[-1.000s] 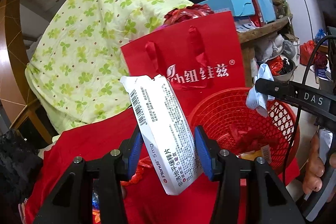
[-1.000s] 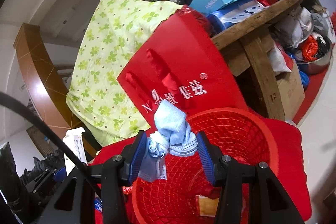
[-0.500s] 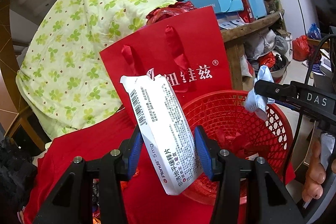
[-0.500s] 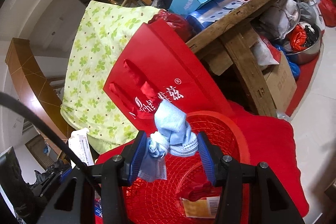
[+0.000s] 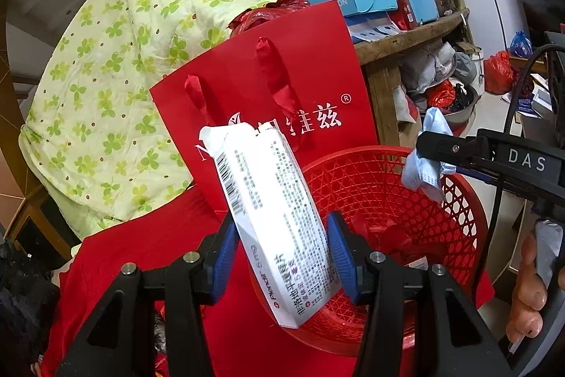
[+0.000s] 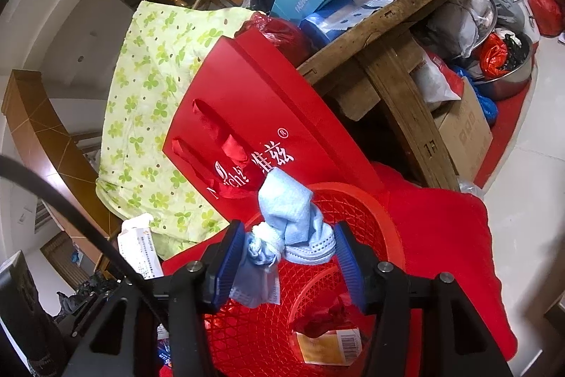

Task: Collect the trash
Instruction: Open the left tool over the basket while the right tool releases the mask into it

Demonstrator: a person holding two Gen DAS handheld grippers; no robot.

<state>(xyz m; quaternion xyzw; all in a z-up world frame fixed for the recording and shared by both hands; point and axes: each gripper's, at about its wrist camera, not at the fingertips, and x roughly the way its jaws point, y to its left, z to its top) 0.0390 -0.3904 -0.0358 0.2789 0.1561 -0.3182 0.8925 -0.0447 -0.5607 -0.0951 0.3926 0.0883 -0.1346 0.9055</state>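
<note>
My left gripper (image 5: 280, 253) is shut on a white medicine box (image 5: 272, 218) with a torn top, held upright over the near left rim of a red mesh basket (image 5: 381, 179). My right gripper (image 6: 287, 258) is shut on a crumpled blue face mask (image 6: 286, 221), held above the basket (image 6: 356, 204); the mask also shows in the left wrist view (image 5: 425, 165). Red scraps (image 6: 325, 317) and a yellow wrapper (image 6: 330, 345) lie in the basket. The box shows at the left of the right wrist view (image 6: 139, 249).
A red paper gift bag (image 5: 268, 87) stands just behind the basket, against a green-patterned cloth (image 5: 116, 76). A wooden table (image 6: 385, 34) piled with boxes is behind to the right. The basket rests on a red cloth (image 6: 445, 235).
Both grippers have moved forward, closer over the basket, with the box and mask still held. The left gripper has shifted toward the basket's rim.
</note>
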